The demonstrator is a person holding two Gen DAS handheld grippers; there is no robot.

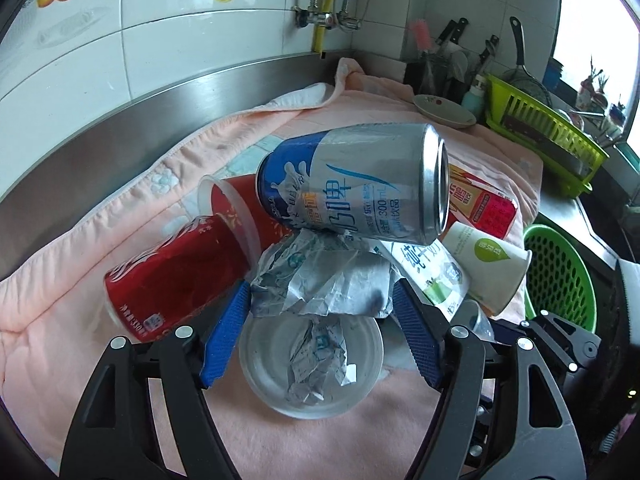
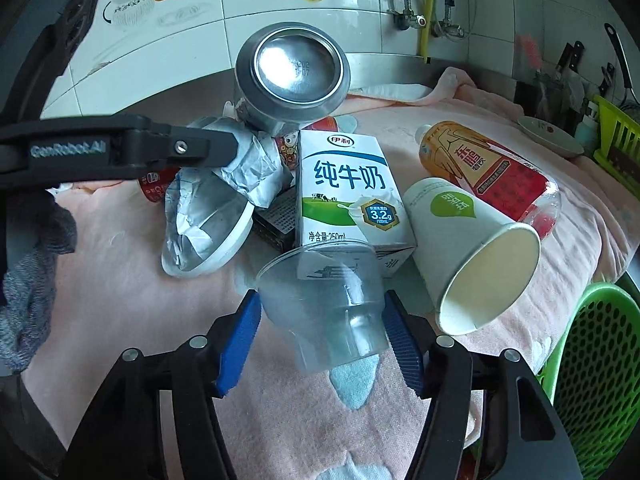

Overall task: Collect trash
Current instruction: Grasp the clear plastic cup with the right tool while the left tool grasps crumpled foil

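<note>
One pink towel (image 2: 120, 280) carries the trash; one green basket (image 2: 592, 360) stands at its right edge. Two cans — one silver-blue, "300 mL" (image 1: 360, 184), one red (image 1: 176, 276). One milk carton (image 2: 344, 184), "纯牛奶", "3.2g", "250mL". One red-labelled bottle (image 2: 492, 176). One paper cup (image 2: 472, 252). Left gripper (image 1: 320, 300) brackets crumpled foil wrapper (image 1: 320, 280) — contact unclear. Right gripper (image 2: 320, 316) clasps one clear plastic cup (image 2: 332, 312).

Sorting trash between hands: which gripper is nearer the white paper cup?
Right. The right gripper, around a clear plastic cup, sits beside the paper cup; the left gripper is farther, at the crumpled wrapper.
</note>
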